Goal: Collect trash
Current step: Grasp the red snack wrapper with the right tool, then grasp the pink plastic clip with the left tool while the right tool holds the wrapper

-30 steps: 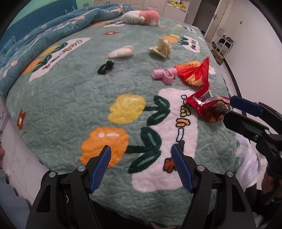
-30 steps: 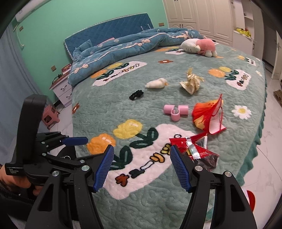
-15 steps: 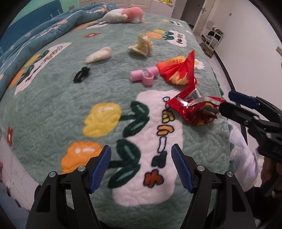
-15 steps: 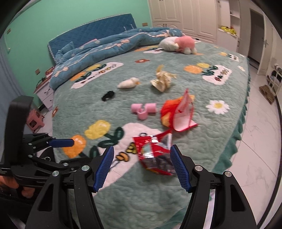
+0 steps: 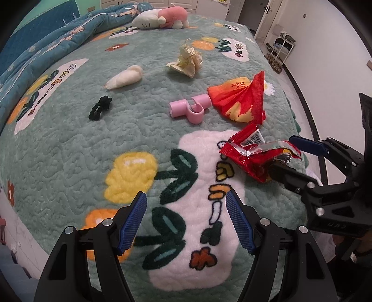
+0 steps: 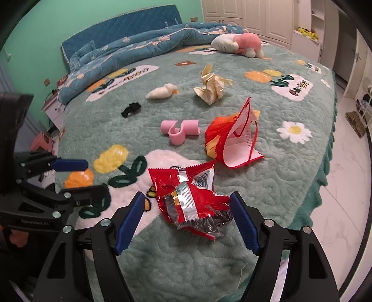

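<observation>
Left wrist view, progress: nothing looks collected yet; every piece of litter lies on the bed (image 5: 69, 139), and no bin or bag for it shows.
Left wrist view, left gripper (image 5: 186, 217): spread, nothing between its jaws, hanging over the white patch of the quilt.
Left wrist view, right gripper (image 5: 293, 158): spread, one finger above and one below the near end of the red snack wrapper (image 5: 246, 160), not visibly pinching it.
Left wrist view, count: one red snack wrapper, one orange-red bag (image 5: 239, 102), one crumpled yellow paper (image 5: 188, 61), one whitish wad (image 5: 124, 77), one black hair tie (image 5: 100, 108), one pink clip piece (image 5: 189, 108), one plush toy (image 5: 160, 17).
Right wrist view, right gripper (image 6: 186, 219): its jaws have just been opening; the red snack wrapper (image 6: 193, 199) lies between them at the near edge of the bed, pads clear of it.
Right wrist view, left gripper (image 6: 76, 177): open and empty, off to the side.
Right wrist view, count: the same seven things, each single.
What is left: the grasp of the first wrapper seems about to come; the other scraps remain, by my judgement.
</observation>
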`<move>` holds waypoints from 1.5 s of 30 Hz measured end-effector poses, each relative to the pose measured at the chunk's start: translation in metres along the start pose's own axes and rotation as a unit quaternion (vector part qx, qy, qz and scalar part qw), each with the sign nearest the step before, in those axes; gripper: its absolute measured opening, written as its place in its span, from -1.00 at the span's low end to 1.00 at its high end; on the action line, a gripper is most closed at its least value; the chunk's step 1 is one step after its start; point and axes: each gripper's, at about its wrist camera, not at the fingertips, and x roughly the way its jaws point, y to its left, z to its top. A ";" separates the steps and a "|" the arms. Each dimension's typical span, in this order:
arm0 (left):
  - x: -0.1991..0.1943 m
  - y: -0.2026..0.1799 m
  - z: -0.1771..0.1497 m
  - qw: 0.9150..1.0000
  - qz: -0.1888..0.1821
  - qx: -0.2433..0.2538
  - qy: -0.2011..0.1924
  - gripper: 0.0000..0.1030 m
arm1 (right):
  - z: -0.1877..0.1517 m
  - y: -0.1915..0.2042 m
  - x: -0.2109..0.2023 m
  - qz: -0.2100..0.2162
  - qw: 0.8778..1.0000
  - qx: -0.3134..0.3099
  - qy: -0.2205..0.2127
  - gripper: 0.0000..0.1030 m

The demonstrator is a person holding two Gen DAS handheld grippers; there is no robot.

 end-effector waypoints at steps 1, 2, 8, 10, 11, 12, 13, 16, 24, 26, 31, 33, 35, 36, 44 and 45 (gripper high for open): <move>0.000 0.000 0.001 1.000 0.000 0.000 0.000 0.38 | 0.001 -0.001 0.003 0.002 1.000 0.002 0.003 0.45; 0.001 0.000 0.003 1.000 0.000 0.000 0.000 0.38 | 0.001 -0.001 0.005 0.003 1.000 0.003 0.004 0.44; 0.003 0.001 0.010 1.000 0.000 0.001 -0.001 0.38 | 0.002 -0.003 0.013 0.004 1.000 -0.002 0.011 0.01; 0.004 0.001 0.012 1.000 0.000 0.002 -0.002 0.38 | 0.002 -0.005 0.014 0.000 1.000 -0.001 0.010 -0.29; 0.004 0.001 0.013 1.000 0.001 0.003 -0.002 0.38 | 0.002 -0.005 0.015 -0.001 1.000 -0.001 0.012 -0.41; 0.004 0.001 0.014 1.000 0.001 0.004 -0.002 0.38 | 0.002 -0.006 0.016 0.002 1.000 -0.001 0.011 -0.51; 0.004 0.000 0.014 1.000 0.000 0.004 -0.002 0.38 | 0.002 -0.006 0.016 0.005 1.000 -0.002 0.013 -0.57; 0.005 -0.002 0.017 1.000 0.001 0.007 -0.002 0.38 | 0.001 -0.007 0.013 0.003 1.000 -0.002 0.008 -0.68; 0.006 -0.007 0.023 1.000 0.002 0.011 -0.004 0.38 | 0.002 -0.012 -0.011 0.010 1.000 0.010 -0.019 -0.74; 0.007 -0.008 0.027 1.000 0.003 0.014 -0.005 0.38 | 0.002 -0.014 -0.016 0.010 1.000 0.013 -0.025 -0.75; 0.014 -0.007 0.040 1.000 0.004 0.012 -0.008 0.38 | 0.008 -0.017 -0.026 0.008 0.999 0.016 -0.038 -0.75; 0.021 -0.005 0.049 1.000 0.004 0.007 -0.007 0.38 | 0.011 -0.019 -0.027 0.008 0.999 0.018 -0.042 -0.75; 0.028 -0.004 0.058 1.000 0.000 0.003 -0.008 0.38 | 0.015 -0.021 -0.027 0.010 0.999 0.018 -0.043 -0.74; 0.034 -0.004 0.063 1.000 0.001 0.002 -0.007 0.38 | 0.017 -0.021 -0.027 0.010 0.999 0.016 -0.043 -0.75; 0.073 0.003 0.087 0.998 -0.006 -0.062 0.005 0.39 | 0.032 -0.037 -0.024 0.010 0.999 0.021 -0.049 -0.77; 0.077 0.004 0.089 0.998 -0.006 -0.068 0.006 0.38 | 0.033 -0.039 -0.023 0.010 0.999 0.020 -0.049 -0.77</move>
